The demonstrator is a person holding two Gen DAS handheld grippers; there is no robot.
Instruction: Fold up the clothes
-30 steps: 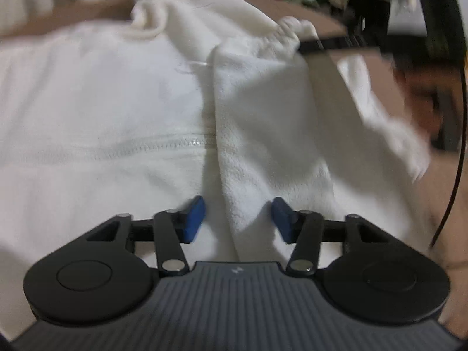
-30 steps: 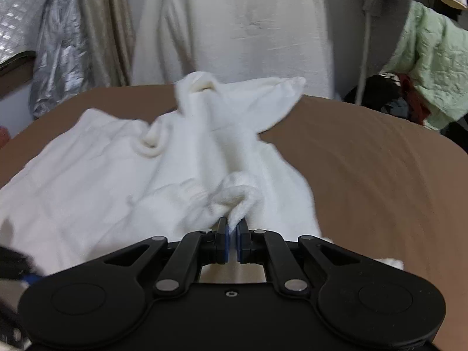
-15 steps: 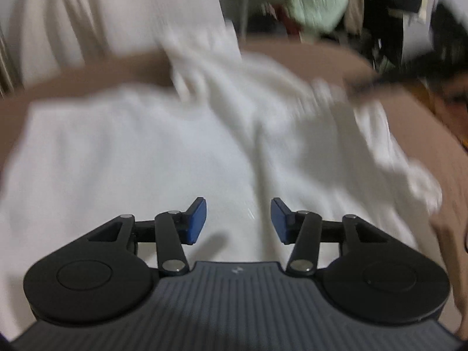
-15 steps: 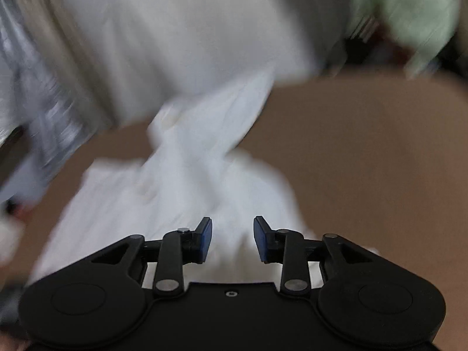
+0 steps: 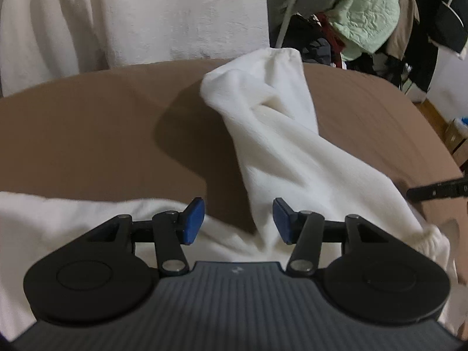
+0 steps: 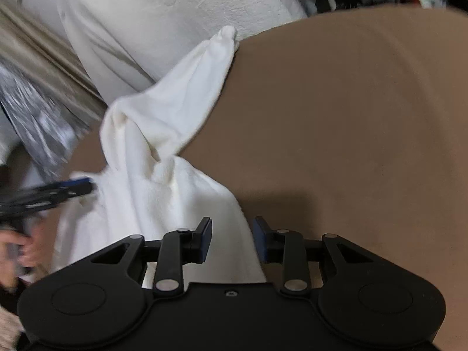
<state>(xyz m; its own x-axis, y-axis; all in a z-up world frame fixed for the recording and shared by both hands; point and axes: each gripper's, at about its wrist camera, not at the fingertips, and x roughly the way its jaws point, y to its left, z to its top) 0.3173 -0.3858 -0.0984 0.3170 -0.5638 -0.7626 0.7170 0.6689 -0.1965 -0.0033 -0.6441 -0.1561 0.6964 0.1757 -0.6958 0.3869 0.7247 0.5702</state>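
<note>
A: Where does the white garment (image 5: 280,146) lie?
B: On the brown surface (image 5: 102,122), sleeve running away from the left gripper (image 5: 238,219), parted and empty; right gripper (image 6: 232,239) opening, holding nothing

1 white garment (image 5: 280,146) on 1 brown table (image 5: 102,122), 2 tools.

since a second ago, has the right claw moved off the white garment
Yes. The right claw, then pinched on fleece over the white garment, has swung right; bare brown table now lies beyond it, jaws opening and empty.
</note>
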